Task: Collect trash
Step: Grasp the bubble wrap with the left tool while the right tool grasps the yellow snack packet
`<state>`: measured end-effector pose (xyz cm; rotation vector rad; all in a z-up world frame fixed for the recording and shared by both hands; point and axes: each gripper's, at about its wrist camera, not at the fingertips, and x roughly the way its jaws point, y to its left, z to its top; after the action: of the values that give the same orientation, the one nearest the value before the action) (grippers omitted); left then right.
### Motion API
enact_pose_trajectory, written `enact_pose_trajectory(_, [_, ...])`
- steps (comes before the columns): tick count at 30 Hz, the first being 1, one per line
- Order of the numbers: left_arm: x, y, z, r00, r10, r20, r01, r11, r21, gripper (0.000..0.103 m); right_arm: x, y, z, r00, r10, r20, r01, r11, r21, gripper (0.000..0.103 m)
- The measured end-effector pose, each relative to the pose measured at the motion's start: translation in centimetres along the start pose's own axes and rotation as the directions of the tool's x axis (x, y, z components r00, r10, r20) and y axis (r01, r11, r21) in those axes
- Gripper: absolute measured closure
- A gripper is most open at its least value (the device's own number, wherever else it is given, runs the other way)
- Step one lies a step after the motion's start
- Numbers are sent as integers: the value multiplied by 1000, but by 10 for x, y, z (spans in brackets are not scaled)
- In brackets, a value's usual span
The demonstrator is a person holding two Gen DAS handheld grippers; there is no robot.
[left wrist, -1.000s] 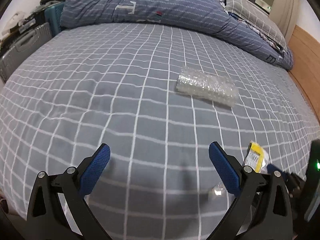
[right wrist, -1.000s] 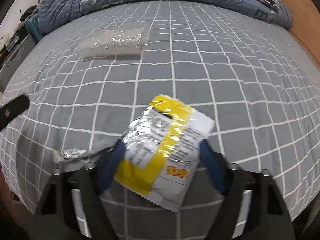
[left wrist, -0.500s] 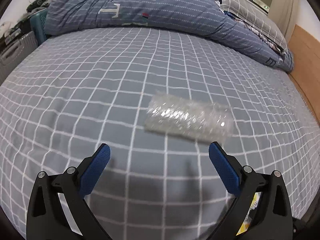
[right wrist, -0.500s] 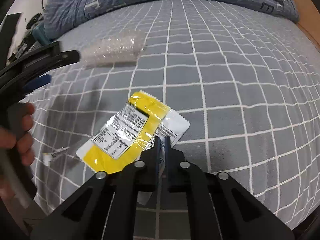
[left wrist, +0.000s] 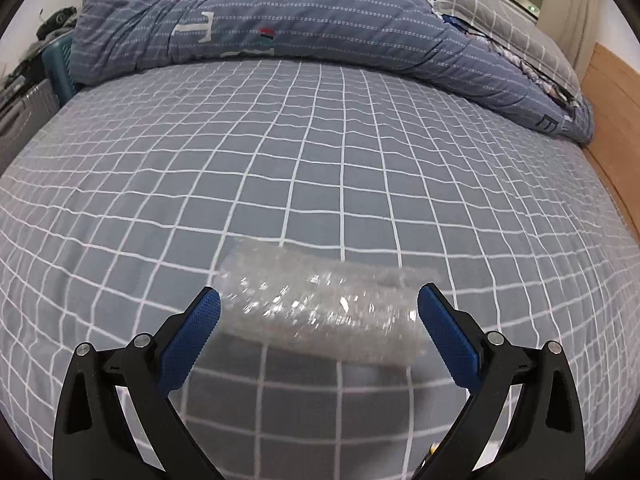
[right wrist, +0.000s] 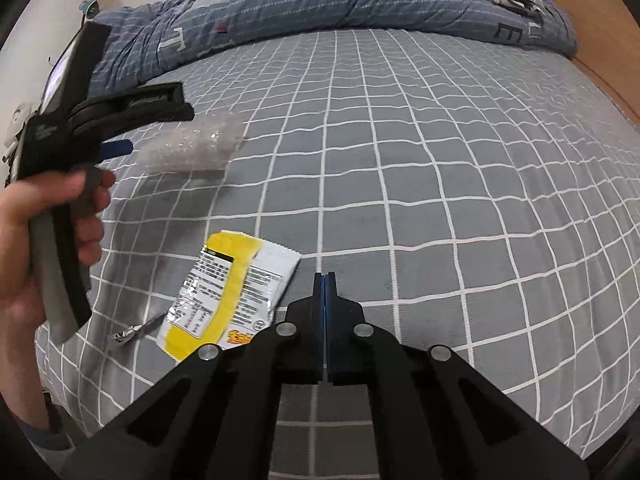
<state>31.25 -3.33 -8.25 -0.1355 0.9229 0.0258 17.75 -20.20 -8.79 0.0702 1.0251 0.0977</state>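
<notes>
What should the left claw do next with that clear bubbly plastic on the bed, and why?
Probably ease the left gripper forward and down, then close. Its jaws stand open, the bubble wrap lies between the tips on the bed sheet, and nothing yet squeezes it.

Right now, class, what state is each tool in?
Left tool: open, astride the bubble wrap, not gripping.
Right tool: closed, empty, beside the snack wrapper.
</notes>
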Motion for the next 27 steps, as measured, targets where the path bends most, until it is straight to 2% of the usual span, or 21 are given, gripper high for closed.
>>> enact_pose_trajectory(6, [30,-13,1,997,55,-45,-54,998,22,6,8,-8,0,1000,-6,-12,6,1000,-3,103])
enact_pose_trajectory(10, [54,-11,-5,990,82,-113,-79,996,30,6,10,-12,1,1000,-11,-15,11,1000,5,103])
enact_pose_trajectory(13, [58,-13,-9,987,105,-124,-99,994,54,6,11,-10,1,1000,-8,-15,8,1000,4,102])
enact_pose_trajectory(20, [60,-6,-16,990,62,-124,-57,997,45,13,13,2,4,1000,-3,-12,3,1000,-21,100])
enact_pose_trajectory(27, [57,-4,-17,995,30,-97,-24,998,61,26,16,13,6,1000,27,-13,-27,999,-20,100])
